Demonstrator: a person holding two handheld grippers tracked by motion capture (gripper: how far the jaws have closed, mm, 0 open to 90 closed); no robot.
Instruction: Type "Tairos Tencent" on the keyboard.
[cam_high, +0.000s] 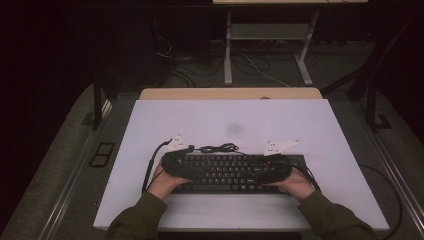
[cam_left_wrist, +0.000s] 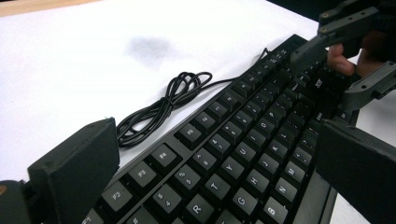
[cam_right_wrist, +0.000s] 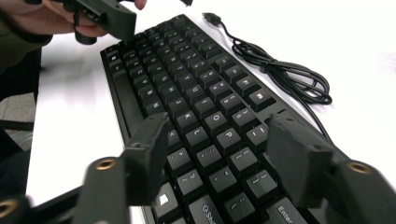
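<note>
A person seated at a white table holds a gripper at each end of a black keyboard, which lies in the lower middle of the high view, parallel to the near edge. The left gripper sits over the keyboard's left end and the right gripper over its right end; from this height I cannot tell how either pair of jaws stands. A bundled black cable rests on the table just behind the keyboard. In the left gripper view, the keyboard runs from lower left to upper right, its dark keycaps bearing white legends, and the left gripper straddles it with jaws spread wide, one at the back edge and one at the front edge, gripping nothing. The coiled cable lies left of centre, and the other gripper appears at upper right. In the right gripper view, the keyboard stretches toward the upper left; the right gripper hangs over the keys with jaws parted, released. The cable with its plug lies at upper right.
</note>
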